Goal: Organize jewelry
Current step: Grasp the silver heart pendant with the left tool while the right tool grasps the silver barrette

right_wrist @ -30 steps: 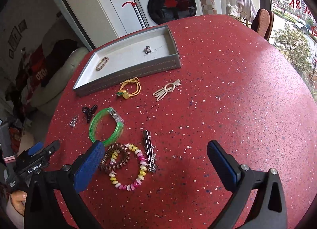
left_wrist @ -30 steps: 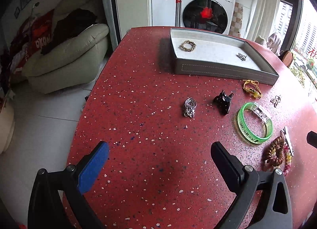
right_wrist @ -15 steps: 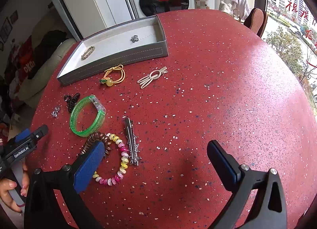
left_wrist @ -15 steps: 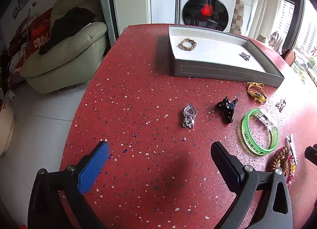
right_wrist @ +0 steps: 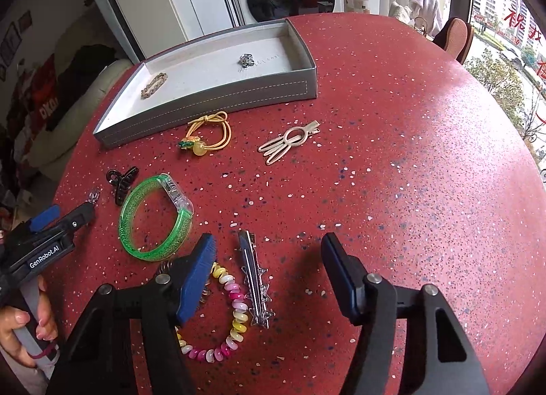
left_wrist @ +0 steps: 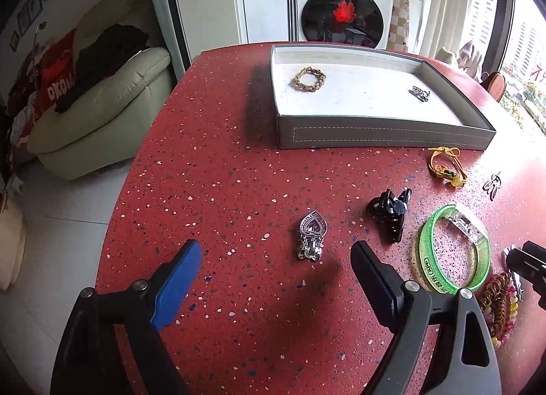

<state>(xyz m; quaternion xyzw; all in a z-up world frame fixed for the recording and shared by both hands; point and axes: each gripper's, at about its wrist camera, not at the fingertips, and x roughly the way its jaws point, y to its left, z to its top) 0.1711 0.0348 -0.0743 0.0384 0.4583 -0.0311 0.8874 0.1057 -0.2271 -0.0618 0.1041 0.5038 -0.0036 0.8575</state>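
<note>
Now the right gripper (right_wrist: 268, 260) stands lower and nearer the table (right_wrist: 409, 163) than a second ago, its jaws closing from wide, with the silver clip (right_wrist: 254, 279) between them, untouched. The left gripper (left_wrist: 276, 265) has drawn nearer the heart pendant (left_wrist: 312, 234), jaws wide and empty. A green bangle (right_wrist: 155, 221), black claw clip (right_wrist: 121, 181), yellow cord (right_wrist: 208, 133), pale clip (right_wrist: 290, 140) and bead bracelet (right_wrist: 228, 320) lie loose on the red speckled top. Far off, the grey tray (left_wrist: 385, 137) holds a chain (left_wrist: 309, 78) and a small silver piece (left_wrist: 420, 93). Beyond stand a washer (left_wrist: 341, 2) and, left, a sofa (left_wrist: 102, 104).
</note>
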